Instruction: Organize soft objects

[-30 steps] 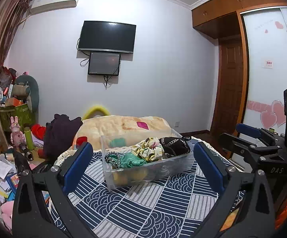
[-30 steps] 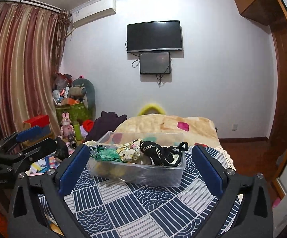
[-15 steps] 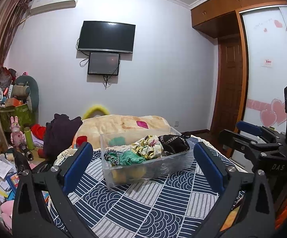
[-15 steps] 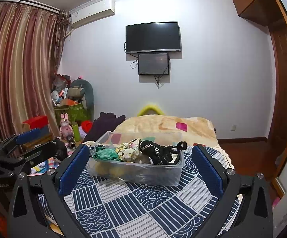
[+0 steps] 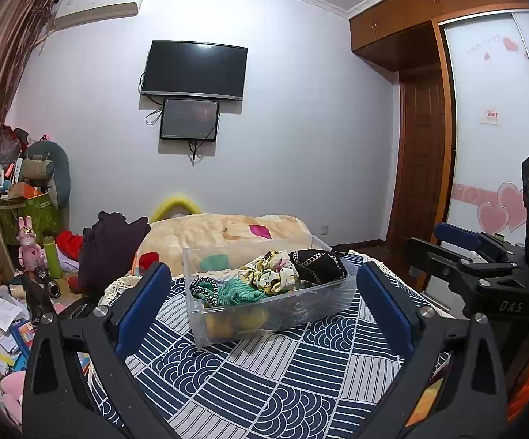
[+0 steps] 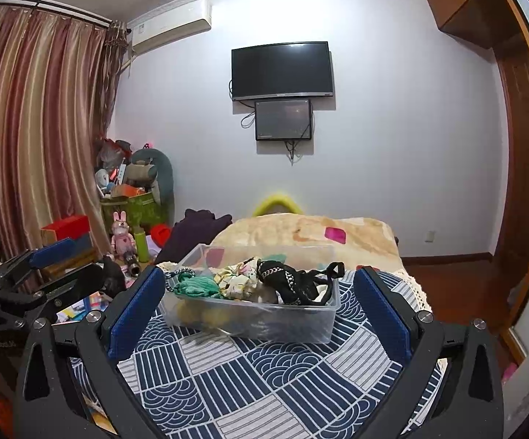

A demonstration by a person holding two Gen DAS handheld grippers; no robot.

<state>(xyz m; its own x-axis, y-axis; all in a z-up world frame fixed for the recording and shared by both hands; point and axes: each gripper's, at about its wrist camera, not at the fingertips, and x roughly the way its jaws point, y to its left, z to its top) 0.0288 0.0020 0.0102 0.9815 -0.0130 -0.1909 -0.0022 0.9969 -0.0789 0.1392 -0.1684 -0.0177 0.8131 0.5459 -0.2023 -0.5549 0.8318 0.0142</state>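
- On the bed [image 5: 271, 376], with its navy and white patterned cover, very little differs from a second ago: both views hold almost the same framing, drifting only slightly, and nothing on the cover has moved.
- The clear plastic bin [image 5: 275, 311] stands in the same spot on the cover, ahead of both grippers and well apart from them.
- The soft things lie piled inside the bin as before: a black strappy piece [image 6: 293, 281], a floral cloth [image 5: 269, 274], a green knit piece [image 6: 196, 285] and something yellow [image 5: 235, 320] low against the wall.
- No loose soft item shows on the cover around the bin, so the scene fits either a sorting that is over or a full bin waiting to be emptied; the pictures do not settle which.
- The left gripper [image 5: 264, 303] hovers with its blue fingers [image 5: 143, 307] spread wide and nothing between them.
- The right gripper [image 6: 260, 311] is likewise spread wide and empty, fingers [image 6: 381, 314] either side of the bin in view.
- Writing: "DAS" reads on the right gripper's body in the left view; a small red and white sticker [image 5: 491, 114] on the wardrobe door is too small to read.
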